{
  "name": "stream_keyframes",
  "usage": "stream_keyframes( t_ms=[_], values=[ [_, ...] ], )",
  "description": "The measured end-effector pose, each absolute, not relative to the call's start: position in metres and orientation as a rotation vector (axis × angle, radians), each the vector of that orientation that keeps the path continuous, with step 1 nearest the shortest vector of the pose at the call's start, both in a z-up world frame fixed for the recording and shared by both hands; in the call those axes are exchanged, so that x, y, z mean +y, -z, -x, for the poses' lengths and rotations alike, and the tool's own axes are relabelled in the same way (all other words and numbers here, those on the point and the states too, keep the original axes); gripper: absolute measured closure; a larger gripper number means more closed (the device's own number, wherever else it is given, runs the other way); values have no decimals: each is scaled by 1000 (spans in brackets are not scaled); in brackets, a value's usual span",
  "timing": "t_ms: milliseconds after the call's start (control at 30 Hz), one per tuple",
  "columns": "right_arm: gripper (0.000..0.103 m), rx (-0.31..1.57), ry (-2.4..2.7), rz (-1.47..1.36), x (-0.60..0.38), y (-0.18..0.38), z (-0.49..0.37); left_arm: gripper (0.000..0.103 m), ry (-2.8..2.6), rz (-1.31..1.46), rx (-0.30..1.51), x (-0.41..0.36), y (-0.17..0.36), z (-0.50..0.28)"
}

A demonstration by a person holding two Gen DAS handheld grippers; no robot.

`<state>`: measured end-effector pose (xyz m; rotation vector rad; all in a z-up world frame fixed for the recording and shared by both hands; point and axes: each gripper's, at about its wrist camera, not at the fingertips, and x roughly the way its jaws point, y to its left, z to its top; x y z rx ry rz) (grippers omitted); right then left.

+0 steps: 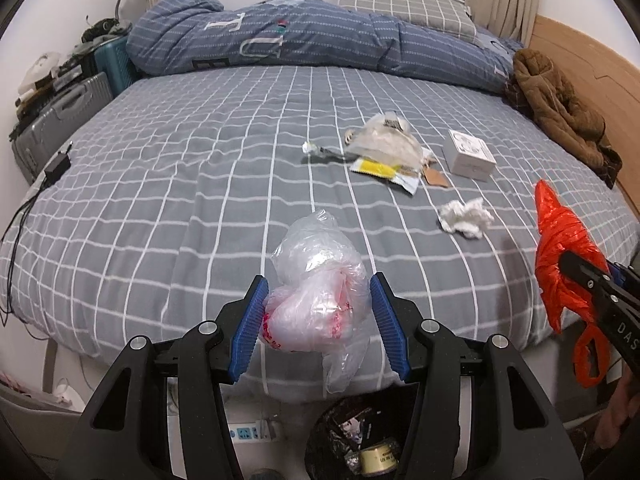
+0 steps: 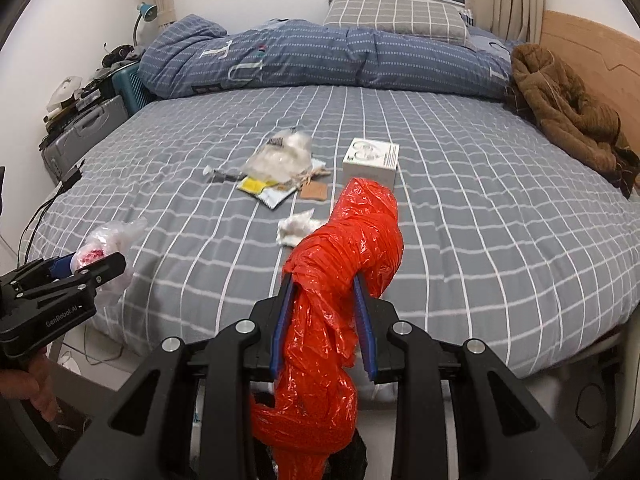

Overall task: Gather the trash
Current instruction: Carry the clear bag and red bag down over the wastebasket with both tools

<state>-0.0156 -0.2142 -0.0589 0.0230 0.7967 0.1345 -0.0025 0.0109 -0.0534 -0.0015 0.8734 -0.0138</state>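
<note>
Bed [image 1: 160, 184]: wrappers [image 1: 384, 152], box [image 1: 470, 154], tissue [image 1: 466, 216]. Left hand-held gripper [image 1: 318, 320] pinching clear bag [image 1: 320, 292]; right hand-held gripper [image 2: 324, 332] pinching red bag [image 2: 340, 280]. Bin [image 1: 360, 440] below.

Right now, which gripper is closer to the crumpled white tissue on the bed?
Right. The right gripper, holding the orange bag, sits just in front of the tissue. The left gripper, holding the clear bag, is farther to the side.

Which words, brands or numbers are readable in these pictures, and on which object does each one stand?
"GenRobot.AI": on the side of the left gripper, right wrist view.
"DAS", cut off: on the right gripper, left wrist view.
"T U", large letters: on the blue duvet.
Red print on the clear plastic bag, barcode label, white box: unreadable.
</note>
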Motion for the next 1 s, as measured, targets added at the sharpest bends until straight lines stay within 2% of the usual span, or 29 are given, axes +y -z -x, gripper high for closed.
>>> stream_keyframes(
  t_ms=[1000],
  values=[
    [75, 957, -148, -21, -195, 113, 119, 51, 7, 35, 1004, 21, 98, 112]
  ],
)
